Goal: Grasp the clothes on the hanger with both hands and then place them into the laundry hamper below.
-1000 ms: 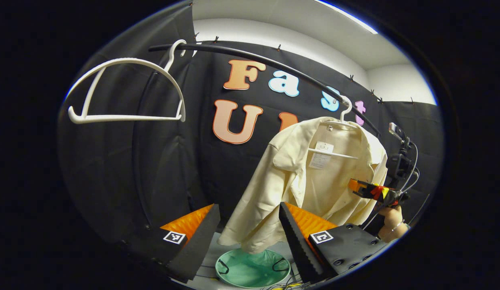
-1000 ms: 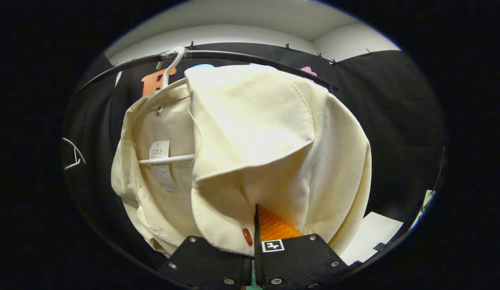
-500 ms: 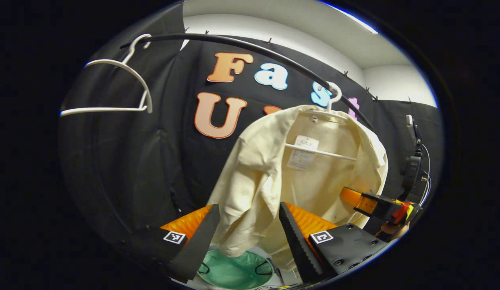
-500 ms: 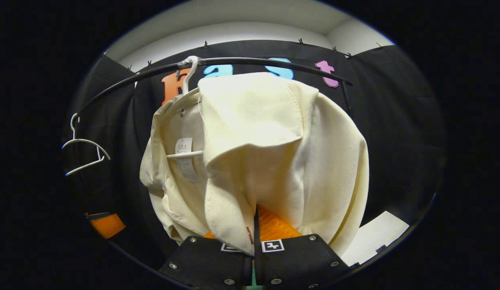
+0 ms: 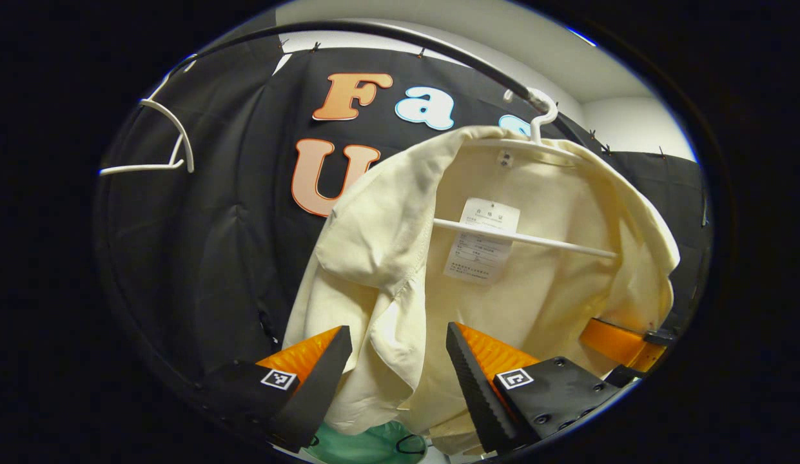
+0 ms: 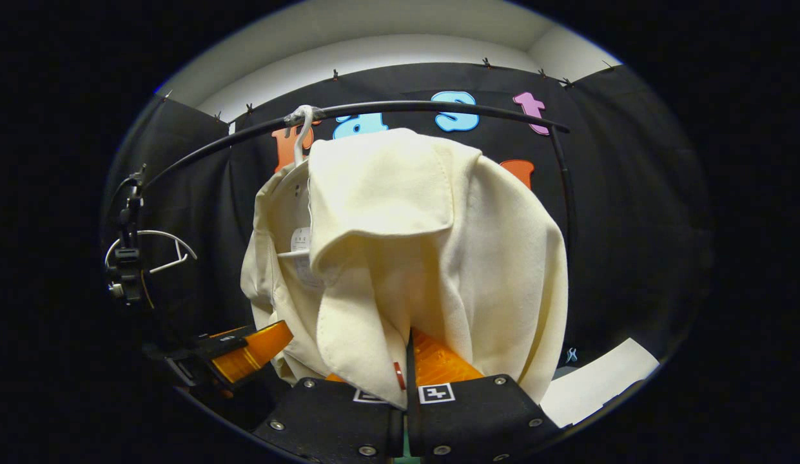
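Right, the cream shirt hangs on its white hanger from the black rail, above the green hamper. Right gripper has its fingers clamped on the front hem; left gripper stands wide around the sleeve. Second grasp, lift-off and drop remain.

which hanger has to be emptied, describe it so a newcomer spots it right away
Follow the black rail across the booth's dark cloth wall. Two white hangers hook on it: the bare hanger hangs aside, while the loaded hanger wears a cream shirt with a paper tag inside its collar.
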The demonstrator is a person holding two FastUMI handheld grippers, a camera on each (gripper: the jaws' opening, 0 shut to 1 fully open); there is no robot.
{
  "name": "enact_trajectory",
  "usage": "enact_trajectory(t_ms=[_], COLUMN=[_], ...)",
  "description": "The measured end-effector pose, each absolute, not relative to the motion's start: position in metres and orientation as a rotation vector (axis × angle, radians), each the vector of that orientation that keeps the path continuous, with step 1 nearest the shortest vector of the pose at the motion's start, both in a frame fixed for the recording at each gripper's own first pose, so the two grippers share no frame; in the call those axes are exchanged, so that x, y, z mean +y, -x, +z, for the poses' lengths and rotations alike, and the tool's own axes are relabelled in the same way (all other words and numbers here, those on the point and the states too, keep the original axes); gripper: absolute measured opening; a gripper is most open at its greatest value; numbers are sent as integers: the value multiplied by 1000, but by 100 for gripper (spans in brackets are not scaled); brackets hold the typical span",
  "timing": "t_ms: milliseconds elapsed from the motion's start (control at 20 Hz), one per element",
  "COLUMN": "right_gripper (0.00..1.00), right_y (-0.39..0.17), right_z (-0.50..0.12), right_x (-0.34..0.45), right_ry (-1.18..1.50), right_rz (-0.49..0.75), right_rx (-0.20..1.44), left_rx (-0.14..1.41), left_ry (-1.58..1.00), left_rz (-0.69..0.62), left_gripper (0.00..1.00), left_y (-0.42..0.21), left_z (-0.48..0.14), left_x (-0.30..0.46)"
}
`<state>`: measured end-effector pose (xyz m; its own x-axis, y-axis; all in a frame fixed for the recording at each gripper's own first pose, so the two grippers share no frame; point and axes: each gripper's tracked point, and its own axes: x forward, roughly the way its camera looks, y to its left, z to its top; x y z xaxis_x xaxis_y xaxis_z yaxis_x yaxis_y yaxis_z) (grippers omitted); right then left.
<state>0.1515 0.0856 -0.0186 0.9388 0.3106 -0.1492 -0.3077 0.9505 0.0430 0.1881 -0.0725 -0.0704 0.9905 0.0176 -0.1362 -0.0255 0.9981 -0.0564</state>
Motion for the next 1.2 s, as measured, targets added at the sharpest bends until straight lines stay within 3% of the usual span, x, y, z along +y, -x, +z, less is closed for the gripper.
enact_trajectory(t_ms=[300, 500, 600, 750, 850, 1200], right_gripper=[7, 7, 7, 7, 7, 7], right_y=[-147, -144, -143, -142, -140, -136], right_z=[-11, -5, 1, 9, 15, 56], right_x=[83, 79, 77, 75, 70, 47], right_ry=[-10, -7, -14, -37, -46, -45], right_rz=[370, 395, 401, 407, 403, 355], right_rx=[145, 127, 116, 110, 99, 3], left_rx=[111, 103, 102, 122, 120, 70], left_ry=[25, 2, -25, -55, -49, -58], left_rz=[118, 109, 117, 122, 115, 174], left_gripper=[97, 97, 80, 29, 12, 7], left_y=[-235, -251, -253, -246, -234, -188], left_z=[-70, -67, -66, -65, -61, -17], left_x=[-54, -57, -55, -54, -50, -8])
